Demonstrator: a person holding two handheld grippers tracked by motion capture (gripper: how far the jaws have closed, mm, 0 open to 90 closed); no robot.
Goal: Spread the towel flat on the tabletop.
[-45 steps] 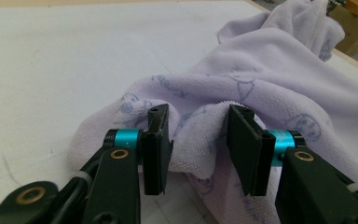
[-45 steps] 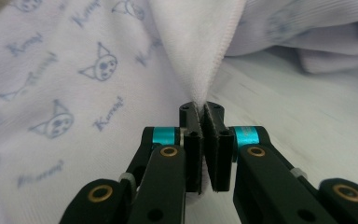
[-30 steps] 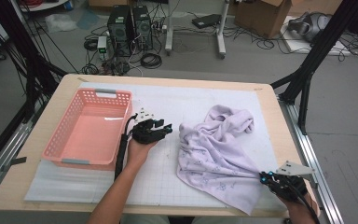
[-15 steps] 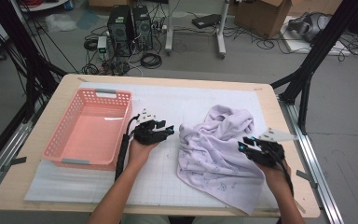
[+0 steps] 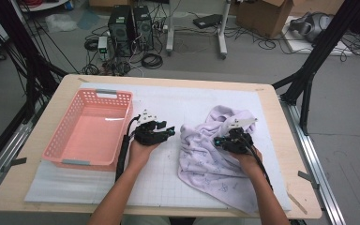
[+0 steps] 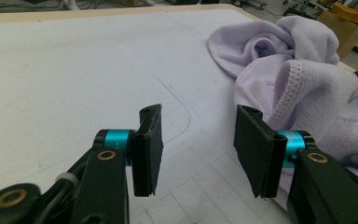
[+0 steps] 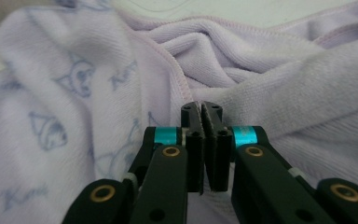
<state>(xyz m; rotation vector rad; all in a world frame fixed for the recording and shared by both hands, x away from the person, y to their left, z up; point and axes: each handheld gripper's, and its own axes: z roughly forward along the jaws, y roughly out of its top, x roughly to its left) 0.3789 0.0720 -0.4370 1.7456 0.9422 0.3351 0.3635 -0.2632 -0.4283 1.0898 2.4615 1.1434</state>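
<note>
Lavender towel (image 5: 215, 159), printed with small cartoon figures, is seen lying crumpled on the white mat (image 5: 178, 183) at the right half of the counter (image 5: 281, 140), bunched higher at its far end and spread flatter toward the near edge. The right hand-held gripper (image 5: 221, 140) is placed over the middle of the towel; in the right gripper view its jaws are pressed together, having just been closing, with towel folds (image 7: 242, 60) all around the tips, and whether a bit of cloth is pinched between them cannot be told. The left hand-held gripper (image 5: 168, 131) is held just left of the towel, above bare mat. Its jaws are seen parted about halfway in the left gripper view, with nothing between them, and the towel's stitched hem (image 6: 293, 79) lies just beyond the right-hand jaw. A pink basket (image 5: 65, 154) is set at the counter's left side, well apart from the towel.
</note>
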